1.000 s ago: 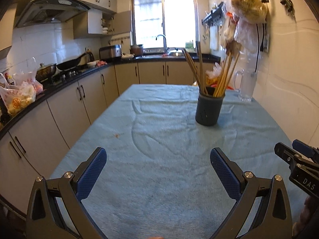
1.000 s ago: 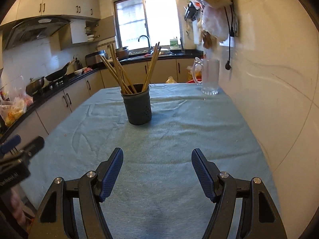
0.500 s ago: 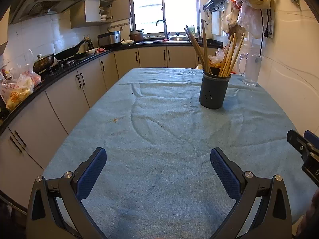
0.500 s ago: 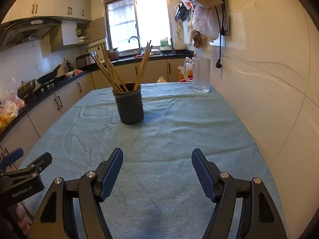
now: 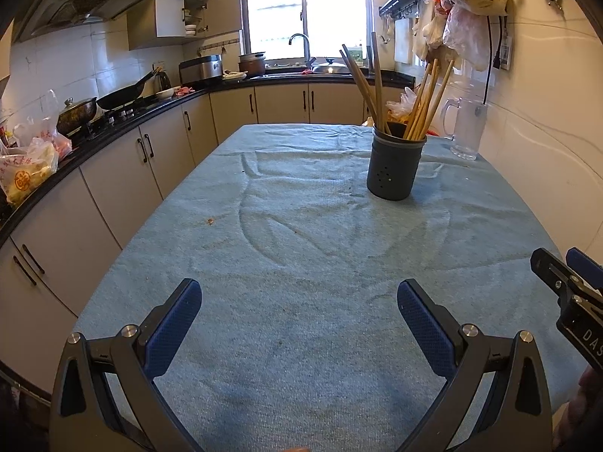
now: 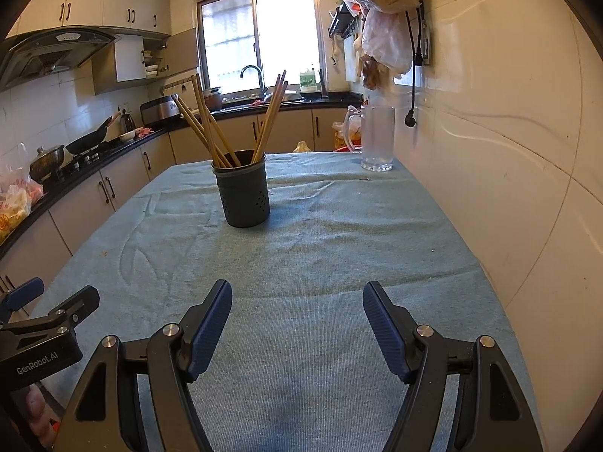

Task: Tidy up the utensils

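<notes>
A dark grey utensil holder (image 5: 394,167) stands on the blue-green cloth of the table (image 5: 301,263), far right of centre; it also shows in the right wrist view (image 6: 245,192). Several wooden chopsticks (image 5: 399,90) stand in it, leaning out to both sides (image 6: 226,124). My left gripper (image 5: 299,297) is open and empty, well short of the holder. My right gripper (image 6: 297,297) is open and empty too, at the near end of the table. Each gripper shows at the edge of the other's view.
A clear glass mug (image 6: 375,137) stands at the far right of the table by the tiled wall (image 6: 508,132). Plastic bags (image 6: 380,7) hang on that wall above it. A kitchen counter (image 5: 113,120) with pans runs along the left.
Both grippers have drawn back and shifted a little, so the holder looks slightly farther and more centred. Both stayed open and empty. The holder and chopsticks have not moved.
</notes>
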